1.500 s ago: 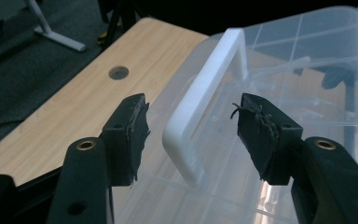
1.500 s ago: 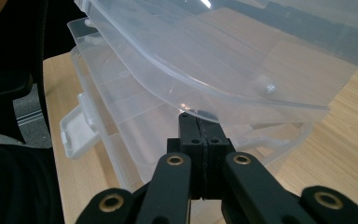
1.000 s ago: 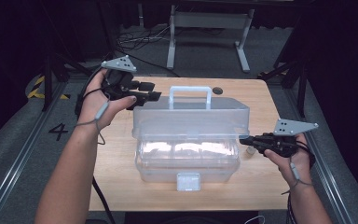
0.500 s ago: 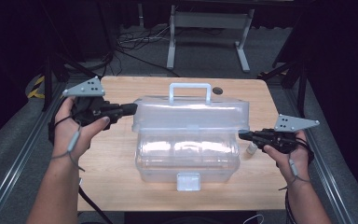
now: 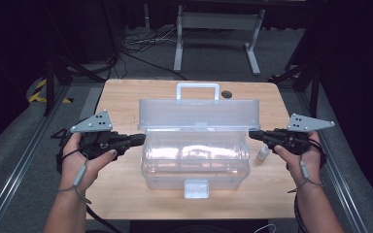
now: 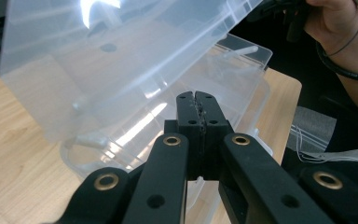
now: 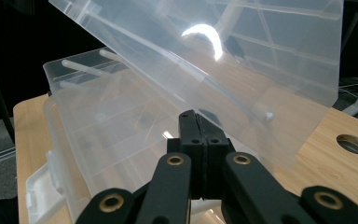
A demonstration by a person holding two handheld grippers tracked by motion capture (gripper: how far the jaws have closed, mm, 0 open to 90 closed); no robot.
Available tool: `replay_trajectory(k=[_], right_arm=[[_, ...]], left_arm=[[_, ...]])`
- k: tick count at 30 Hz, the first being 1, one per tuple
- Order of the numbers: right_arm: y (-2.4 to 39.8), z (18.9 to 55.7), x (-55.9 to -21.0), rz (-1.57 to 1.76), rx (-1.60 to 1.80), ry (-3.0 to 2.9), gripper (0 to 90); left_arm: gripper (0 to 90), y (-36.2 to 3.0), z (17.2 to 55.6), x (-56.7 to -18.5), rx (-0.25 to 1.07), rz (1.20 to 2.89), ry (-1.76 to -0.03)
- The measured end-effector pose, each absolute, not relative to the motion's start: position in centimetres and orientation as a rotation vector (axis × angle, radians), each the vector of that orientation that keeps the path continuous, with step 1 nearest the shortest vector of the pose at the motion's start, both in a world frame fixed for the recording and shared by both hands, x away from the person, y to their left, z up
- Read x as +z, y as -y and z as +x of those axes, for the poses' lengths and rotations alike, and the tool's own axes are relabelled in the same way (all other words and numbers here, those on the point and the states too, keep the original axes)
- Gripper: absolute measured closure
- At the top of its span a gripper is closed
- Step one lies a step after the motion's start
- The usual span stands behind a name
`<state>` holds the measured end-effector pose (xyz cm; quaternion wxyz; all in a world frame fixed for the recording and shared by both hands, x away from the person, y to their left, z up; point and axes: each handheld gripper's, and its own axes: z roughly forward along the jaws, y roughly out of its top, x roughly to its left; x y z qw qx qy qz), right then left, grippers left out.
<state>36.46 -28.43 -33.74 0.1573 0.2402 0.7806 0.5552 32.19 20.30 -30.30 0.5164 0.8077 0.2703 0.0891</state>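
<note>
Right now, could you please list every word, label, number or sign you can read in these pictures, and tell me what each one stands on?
None can be read.
Clear plastic box: no label or print shows on it.
Wooden table: bare wood, no writing.
Floor left of the table: a dark mark, mostly hidden behind the left hand-held gripper, too little showing to read.
Yellow and black striped tape: a warning pattern, no words.

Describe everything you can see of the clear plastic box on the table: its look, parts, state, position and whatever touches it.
The box is see-through plastic with a deep, rounded tub. Its lid is raised and tilted, hinged along the far side, with a carry handle on its top edge. A latch tab hangs at the near front. It stands mid-table on pale wood. The left gripper and right gripper, both shut, sit at the lid's two ends, seemingly propping it; contact isn't certain.
</note>
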Motion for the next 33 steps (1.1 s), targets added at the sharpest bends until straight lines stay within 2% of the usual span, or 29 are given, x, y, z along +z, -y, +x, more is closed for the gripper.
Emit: replay_trajectory(k=[10,33], right_arm=[[28.5,36.5,-33.8,0.705,1.607,-2.217,90.0],[28.2,37.6,-33.0,0.721,1.637,-2.169,90.0]], left_arm=[[89.9,-18.7,34.0,-32.0,0.264,1.937,-0.728],[89.7,-18.1,36.1,-31.4,0.375,1.87,-0.783]])
